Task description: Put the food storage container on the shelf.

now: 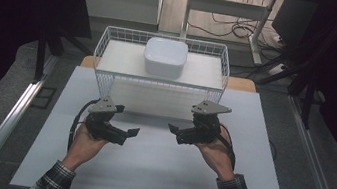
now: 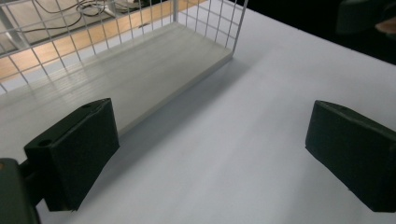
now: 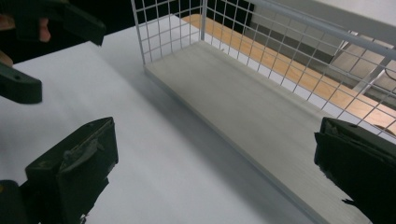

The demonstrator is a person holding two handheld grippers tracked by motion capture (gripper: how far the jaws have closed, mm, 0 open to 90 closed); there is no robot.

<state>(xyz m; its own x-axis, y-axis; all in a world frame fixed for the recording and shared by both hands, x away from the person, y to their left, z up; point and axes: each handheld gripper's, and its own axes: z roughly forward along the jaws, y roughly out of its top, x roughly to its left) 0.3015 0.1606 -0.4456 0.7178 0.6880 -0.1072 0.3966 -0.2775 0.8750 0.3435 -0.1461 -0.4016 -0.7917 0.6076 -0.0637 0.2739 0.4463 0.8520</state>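
Observation:
A white square bowl (image 1: 165,57) sits upside down or lidded, I cannot tell which, on the pale board of a white wire rack (image 1: 103,49) at the back of the white table (image 1: 154,173). In front of the rack my two grippers face each other above bare table. My left gripper (image 1: 132,132) points right, its jaws wide apart with nothing between them (image 2: 210,158). My right gripper (image 1: 174,129) points left, open and holding nothing (image 3: 215,172). The rack's mesh (image 2: 205,23) and board (image 3: 243,107) lie ahead of both.
A strip of wooden tabletop (image 1: 244,84) shows behind the white surface. Metal rails (image 1: 11,116) run along both sides of the table. A desk frame and loose cables (image 1: 232,28) stand on the floor beyond. The opposite gripper (image 3: 46,21) shows at a corner of each gripper view.

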